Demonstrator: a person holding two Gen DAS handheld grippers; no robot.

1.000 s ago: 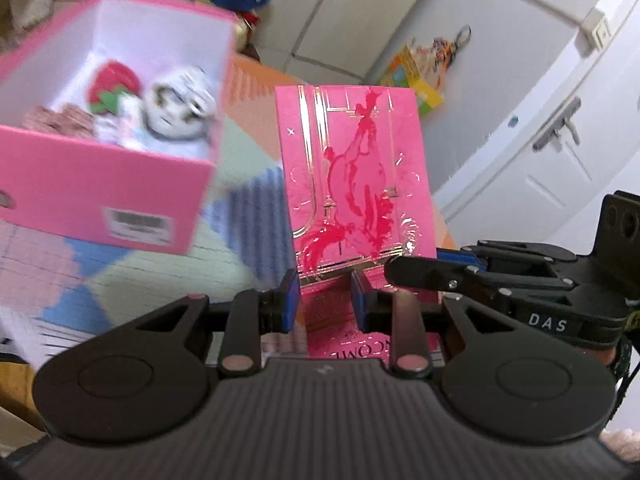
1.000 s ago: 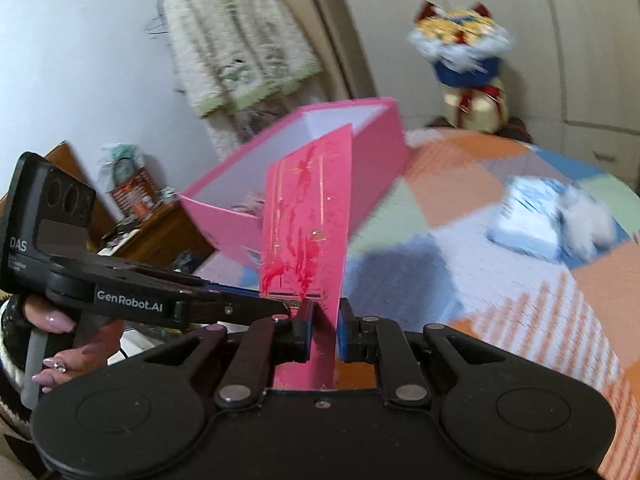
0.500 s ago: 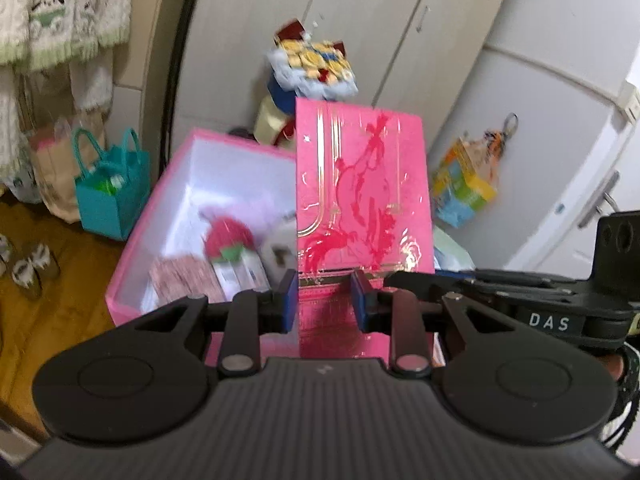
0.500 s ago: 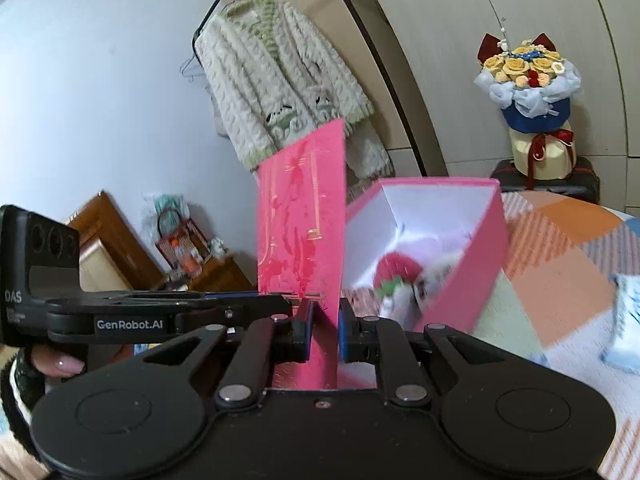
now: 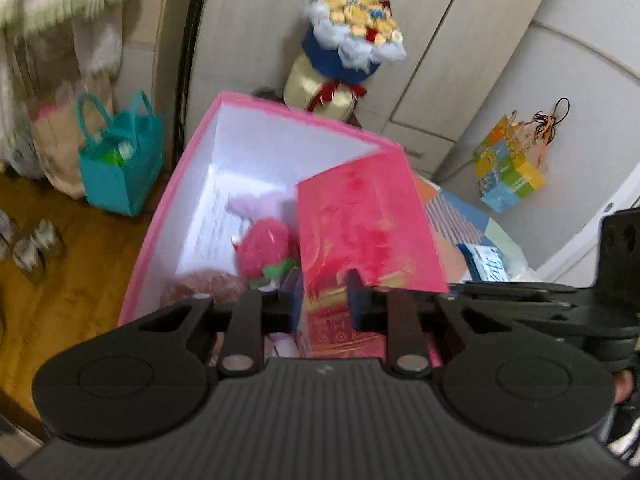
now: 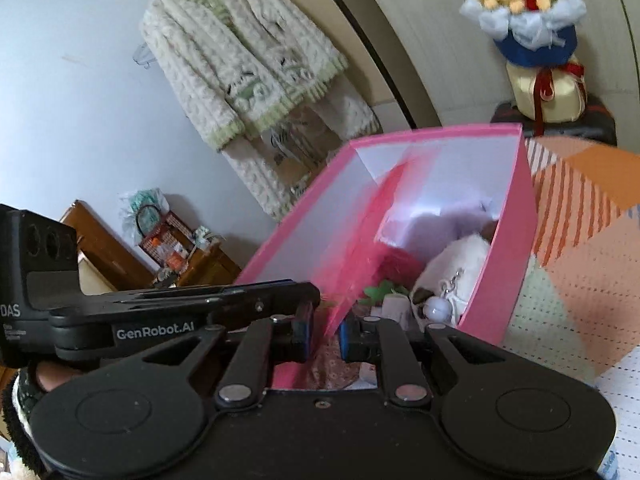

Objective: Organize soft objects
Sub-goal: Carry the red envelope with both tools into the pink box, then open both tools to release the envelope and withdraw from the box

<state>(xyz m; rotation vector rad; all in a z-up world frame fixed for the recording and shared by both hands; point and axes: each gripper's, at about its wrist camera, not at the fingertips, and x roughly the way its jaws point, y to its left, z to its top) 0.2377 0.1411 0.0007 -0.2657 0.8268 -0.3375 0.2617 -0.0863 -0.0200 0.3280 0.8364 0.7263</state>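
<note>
An open pink box (image 5: 168,216) with white inner walls holds several soft toys: a red fluffy strawberry (image 5: 262,246), a pale pink plush (image 5: 256,206) and a white plush (image 6: 460,268). A flat pink packet with red and gold print (image 5: 364,232) tilts forward over the box opening. My left gripper (image 5: 322,302) has its fingers apart on either side of the packet's lower edge. My right gripper (image 6: 324,330) holds the packet's edge (image 6: 360,256) between its fingers; the packet is motion-blurred there. The box also shows in the right wrist view (image 6: 516,248).
The box sits on a patchwork crochet cover (image 6: 580,264). A flower bouquet on a cream stand (image 5: 348,52) is behind the box by cupboard doors. A teal bag (image 5: 120,160) stands on the wooden floor at left. A knitted cardigan (image 6: 240,68) hangs on the wall.
Both grippers moved the packet over the box and tipped it forward and down into the opening. The packet stood upright before; now it leans over the toys.
</note>
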